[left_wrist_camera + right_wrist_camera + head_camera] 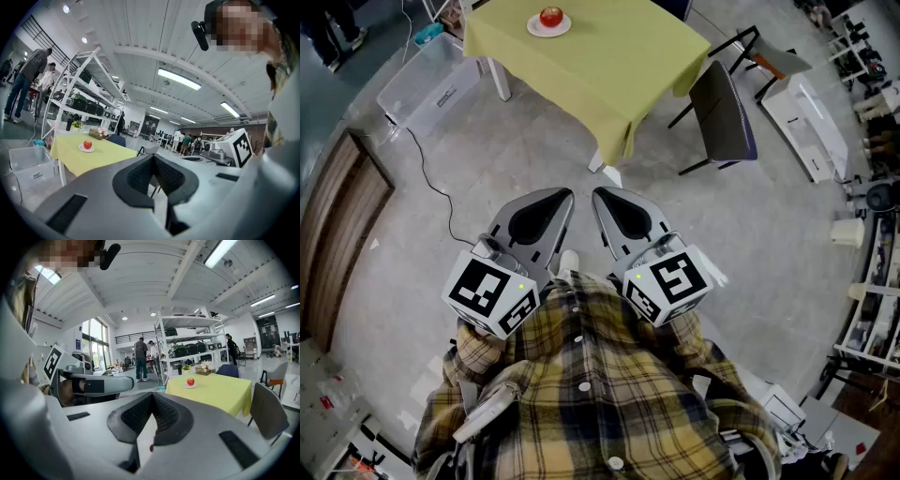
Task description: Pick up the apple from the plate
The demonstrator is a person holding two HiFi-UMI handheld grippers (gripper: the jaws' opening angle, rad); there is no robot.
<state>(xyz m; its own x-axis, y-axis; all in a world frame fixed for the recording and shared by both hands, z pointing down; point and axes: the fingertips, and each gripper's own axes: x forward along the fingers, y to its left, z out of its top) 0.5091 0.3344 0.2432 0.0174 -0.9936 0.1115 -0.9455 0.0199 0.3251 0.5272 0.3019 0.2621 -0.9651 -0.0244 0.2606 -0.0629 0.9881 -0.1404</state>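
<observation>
both closed and empty, left gripper [563, 196] and right gripper [600, 194] hang short of the apple [550, 16] on its plate [532, 28] at the table's [609, 66] far edge; approach, then opening, looks next.

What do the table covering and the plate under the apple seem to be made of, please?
Table covering: probably thin cloth, matte yellow-green; it hangs in folds at the corner. Plate: smooth white, perhaps ceramic or plastic; too small to tell.

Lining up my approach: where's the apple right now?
At the head view's top centre, the apple sits on its white plate on the yellow-clothed table, left of the dark chair.
</observation>
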